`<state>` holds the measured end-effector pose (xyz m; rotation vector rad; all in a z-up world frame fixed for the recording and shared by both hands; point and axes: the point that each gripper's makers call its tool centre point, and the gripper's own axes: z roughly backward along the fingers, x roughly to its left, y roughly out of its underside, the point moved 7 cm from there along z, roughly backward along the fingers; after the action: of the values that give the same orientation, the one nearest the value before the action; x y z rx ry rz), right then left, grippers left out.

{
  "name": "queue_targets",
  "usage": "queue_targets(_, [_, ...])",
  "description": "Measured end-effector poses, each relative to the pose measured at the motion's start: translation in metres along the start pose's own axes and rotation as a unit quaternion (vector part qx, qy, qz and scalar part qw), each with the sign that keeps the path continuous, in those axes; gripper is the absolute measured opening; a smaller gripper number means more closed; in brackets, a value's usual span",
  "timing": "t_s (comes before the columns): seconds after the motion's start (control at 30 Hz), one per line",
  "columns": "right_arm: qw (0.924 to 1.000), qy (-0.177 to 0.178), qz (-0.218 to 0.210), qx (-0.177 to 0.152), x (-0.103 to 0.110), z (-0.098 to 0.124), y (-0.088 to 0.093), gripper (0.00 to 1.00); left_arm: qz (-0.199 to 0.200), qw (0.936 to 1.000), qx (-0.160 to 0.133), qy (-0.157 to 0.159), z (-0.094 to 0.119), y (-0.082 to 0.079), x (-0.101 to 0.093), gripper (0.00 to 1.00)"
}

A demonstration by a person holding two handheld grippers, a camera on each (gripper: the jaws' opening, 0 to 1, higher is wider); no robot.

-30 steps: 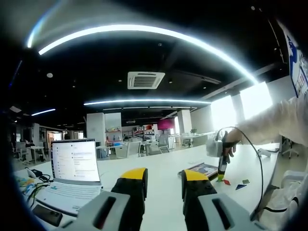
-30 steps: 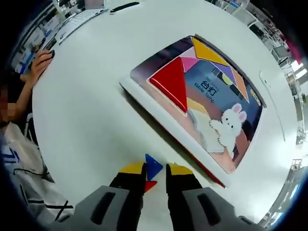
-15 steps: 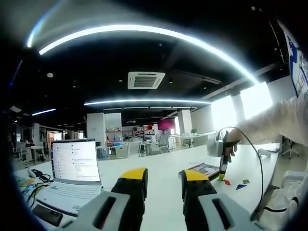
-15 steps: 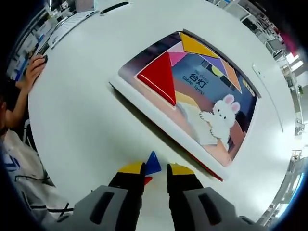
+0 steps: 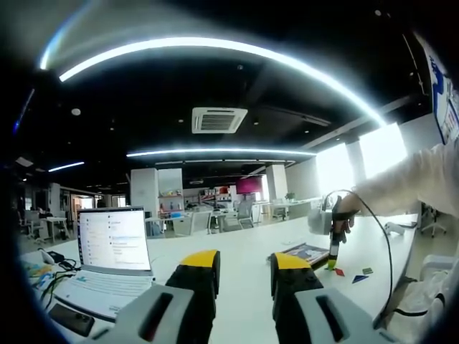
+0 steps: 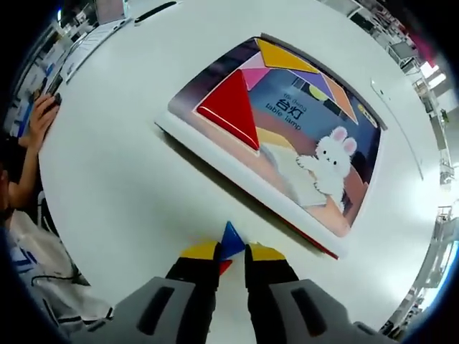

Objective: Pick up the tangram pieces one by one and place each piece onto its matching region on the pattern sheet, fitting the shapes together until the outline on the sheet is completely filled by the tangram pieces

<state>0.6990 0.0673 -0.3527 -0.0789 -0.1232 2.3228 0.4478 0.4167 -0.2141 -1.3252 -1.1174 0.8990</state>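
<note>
A: What room is this?

B: An open office with a dark ceiling, long curved light strips and a ceiling air vent [image 5: 219, 119] at upper centre of my left gripper view. Below runs a broad white table [image 5: 244, 266].

A: What does that left view give you that the right one lacks?

B: A laptop [image 5: 109, 261] open at lower left, its screen lit. At the right I see my own other hand [image 5: 343, 213] in a pale sleeve, holding the right gripper [image 5: 333, 262] upright, tip down on the table. Beside its tip lie small loose pieces, a red one [image 5: 338, 271] and a blue one [image 5: 358, 279]. My left gripper [image 5: 244, 269] sits at bottom centre, jaws apart with bare table between them.

A: And the right gripper view?

B: It looks straight down at the table. The pattern sheet [image 6: 281, 136] lies tilted across the upper middle, printed with a white rabbit [image 6: 331, 162]. On it sit a big red triangle [image 6: 232, 108] at left, a yellow triangle [image 6: 284, 56] at top, pink and purple pieces between, and an orange piece [image 6: 342, 99] toward the right.

A: And your right jaws?

B: Drawn narrow at bottom centre, with a blue triangle [image 6: 231, 240] pinched between the tips, its point sticking up past them. A red piece [image 6: 224, 266] peeks out just beneath. Another person's hand [image 6: 40, 114] rests at the table's left edge.
</note>
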Motion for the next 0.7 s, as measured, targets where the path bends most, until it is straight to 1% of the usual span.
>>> queue_targets(0.13, [1.0000, -0.003, 0.005, 0.007, 0.001, 0.001, -0.001, 0.15, -0.001, 1.0000, 0.000, 0.000, -0.001, 0.000, 0.000, 0.30])
queue_targets(0.2, [0.9999, -0.015, 0.008, 0.000, 0.005, 0.008, -0.009, 0.15, -0.001, 1.0000, 0.002, 0.000, -0.002, 0.000, -0.001, 0.30])
queue_targets(0.27, [0.9995, -0.027, 0.002, -0.013, 0.009, 0.019, -0.019, 0.15, -0.002, 1.0000, 0.003, 0.001, -0.002, 0.001, -0.001, 0.30])
queue_targets(0.33, [0.9994, -0.032, 0.006, -0.016, 0.014, 0.030, -0.026, 0.15, -0.002, 1.0000, 0.003, 0.001, -0.002, 0.001, -0.002, 0.30])
queue_targets(0.43, [0.9986, -0.031, -0.002, -0.044, 0.017, 0.046, -0.045, 0.15, -0.001, 1.0000, 0.002, 0.002, -0.002, 0.000, -0.002, 0.30])
queue_targets(0.53, [0.9975, -0.030, -0.014, -0.063, 0.018, 0.055, -0.066, 0.15, -0.001, 1.0000, 0.002, 0.001, 0.000, 0.001, -0.001, 0.30])
queue_targets(0.63, [0.9943, -0.040, -0.053, -0.084, 0.022, 0.057, -0.087, 0.15, -0.001, 1.0000, 0.001, -0.001, 0.002, 0.000, 0.001, 0.30])
queue_targets(0.7, [0.9915, -0.045, -0.077, -0.094, 0.020, 0.057, -0.102, 0.15, 0.001, 1.0000, -0.001, -0.002, 0.002, 0.000, 0.002, 0.30])
